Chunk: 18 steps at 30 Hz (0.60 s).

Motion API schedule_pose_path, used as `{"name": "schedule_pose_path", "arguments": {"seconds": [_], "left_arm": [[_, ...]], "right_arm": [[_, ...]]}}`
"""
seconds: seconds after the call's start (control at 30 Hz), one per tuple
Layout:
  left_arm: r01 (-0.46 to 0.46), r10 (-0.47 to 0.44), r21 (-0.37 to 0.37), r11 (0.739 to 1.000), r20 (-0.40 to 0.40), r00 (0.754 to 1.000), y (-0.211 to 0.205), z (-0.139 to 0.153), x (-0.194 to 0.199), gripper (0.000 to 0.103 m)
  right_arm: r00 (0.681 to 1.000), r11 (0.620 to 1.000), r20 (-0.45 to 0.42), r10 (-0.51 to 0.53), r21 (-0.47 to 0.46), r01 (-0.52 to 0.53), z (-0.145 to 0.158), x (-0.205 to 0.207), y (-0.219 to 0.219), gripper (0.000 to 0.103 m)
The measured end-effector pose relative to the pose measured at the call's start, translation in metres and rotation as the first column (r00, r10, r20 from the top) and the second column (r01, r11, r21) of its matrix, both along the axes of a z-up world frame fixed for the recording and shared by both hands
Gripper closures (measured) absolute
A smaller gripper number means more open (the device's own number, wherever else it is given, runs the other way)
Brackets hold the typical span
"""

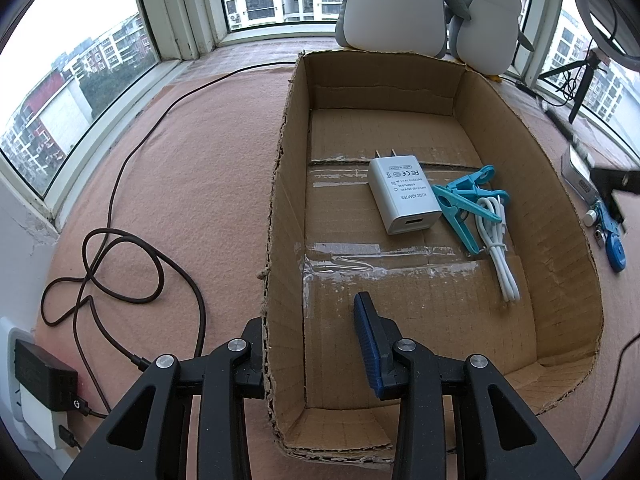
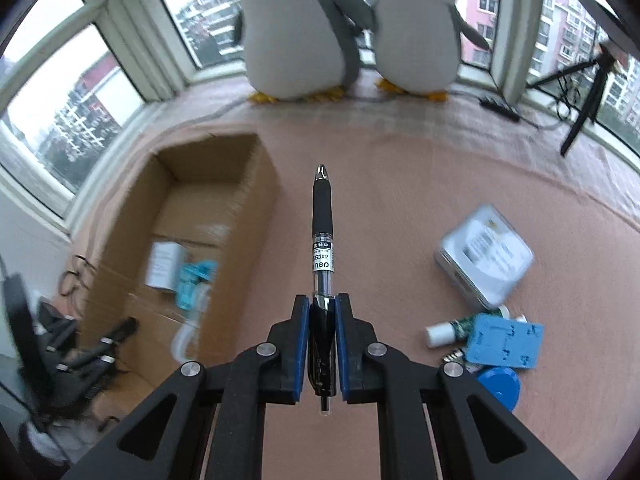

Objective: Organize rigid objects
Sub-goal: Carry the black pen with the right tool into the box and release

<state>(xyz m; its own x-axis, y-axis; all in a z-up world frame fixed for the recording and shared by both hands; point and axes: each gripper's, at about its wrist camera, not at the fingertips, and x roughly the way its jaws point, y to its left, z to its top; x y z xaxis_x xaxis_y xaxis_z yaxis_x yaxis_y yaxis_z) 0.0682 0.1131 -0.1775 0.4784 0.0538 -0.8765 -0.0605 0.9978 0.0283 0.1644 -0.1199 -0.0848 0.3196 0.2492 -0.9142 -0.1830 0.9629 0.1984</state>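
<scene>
The white charger [image 1: 402, 198] inside the cardboard box [image 1: 560, 200] reads "AC/DC ADAPTER"; the pen [image 2: 322, 256] reads "deli". The right gripper [image 2: 322, 320] pinches the pen's clip end, tip pointing forward above the pink cloth. The left gripper [image 1: 310, 328] is spread, straddling the box's left wall. The blue clips [image 1: 464, 200] and white cable [image 1: 498, 240] lie beside the charger.

Rough corrugated cardboard box [image 1: 560, 184], glossy white plastic adapter [image 1: 402, 196], matt pink felt-like cloth [image 1: 192, 168].

Both grippers have black angular frames, silver round screws, and blue ribbed fingers [image 1: 366, 344].
</scene>
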Motion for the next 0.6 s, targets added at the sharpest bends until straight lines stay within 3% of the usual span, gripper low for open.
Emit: {"name": "schedule_pose_path", "arguments": {"seconds": [0.23, 0.4, 0.6], "left_arm": [[0.000, 0.000, -0.001, 1.000, 0.000, 1.000, 0.000, 0.000, 0.000, 0.066], [-0.001, 0.001, -0.003, 1.000, 0.001, 1.000, -0.001, 0.000, 0.001, 0.066], [-0.002, 0.002, -0.004, 1.000, 0.001, 1.000, -0.001, 0.000, 0.001, 0.066]], "right_arm": [[0.994, 0.992, 0.035, 0.103, 0.075, -0.105, 0.025, 0.004, 0.051, 0.091], [0.982, 0.979, 0.026, 0.187, 0.082, -0.189, 0.019, 0.003, 0.093, 0.091], [0.976, 0.973, -0.016, 0.217, 0.082, -0.215, -0.001, 0.009, 0.117, 0.091]]}}
